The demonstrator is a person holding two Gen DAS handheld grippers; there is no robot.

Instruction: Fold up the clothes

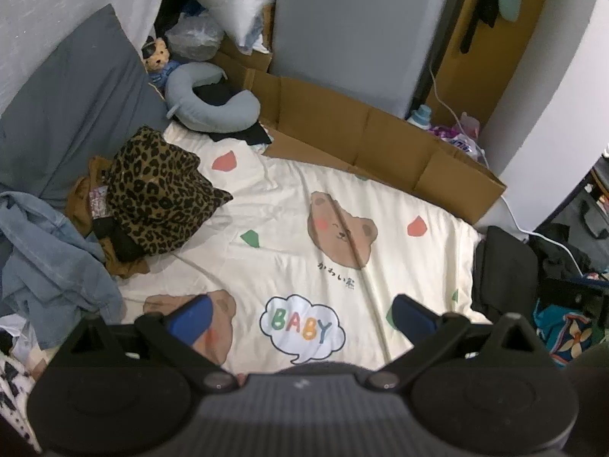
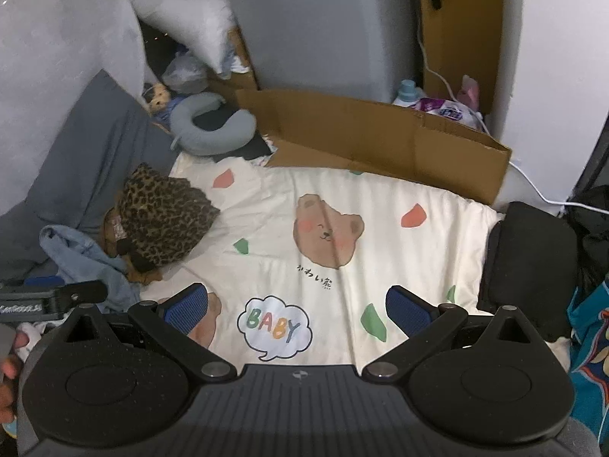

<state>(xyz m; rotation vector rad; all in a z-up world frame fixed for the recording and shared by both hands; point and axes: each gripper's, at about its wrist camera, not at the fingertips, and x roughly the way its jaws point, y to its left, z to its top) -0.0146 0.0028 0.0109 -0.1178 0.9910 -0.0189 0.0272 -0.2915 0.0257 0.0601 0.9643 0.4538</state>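
**Both grippers hovering spread over the bed, clothes heaped at the left**

The left gripper (image 1: 300, 314) is hanging above the cream bedsheet (image 1: 289, 198) with its blue ribbed pads (image 1: 190, 318) spread wide and nothing between them. The right gripper (image 2: 297, 308) is doing the same over the sheet, its blue textured pads (image 2: 407, 306) standing far apart and empty.

The clothes are lying in a rumpled heap at the left edge of the bed. On top is sitting a leopard-print garment (image 1: 160, 190), soft and bunched into a peaked mound, with brown fabric (image 1: 82, 205) and something black showing beneath it; what those lower pieces are is hard to tell. Beside the mound, a pale blue denim piece (image 1: 49, 251) is sprawling in loose folds, partly cut off by the frame edge and by the gripper body.

The bedsheet is smooth cotton-like cloth, lightly creased, printed with bear faces, coloured patches and a cloud reading "BABY" (image 1: 302, 327). A grey pillow (image 1: 72, 106) is leaning against the wall behind the clothes. A grey-blue U-shaped neck cushion (image 1: 213, 103) is lying at the head of the bed, a small plush toy (image 1: 156, 55) just beside it. A flattened cardboard sheet (image 1: 365, 141) is standing along the bed's far side, in front of a grey appliance (image 1: 354, 30) whose top is cropped.

In the right wrist view, part of the other gripper (image 2: 53, 299) and a hand (image 2: 9, 373) are showing at the left edge, mostly hidden.
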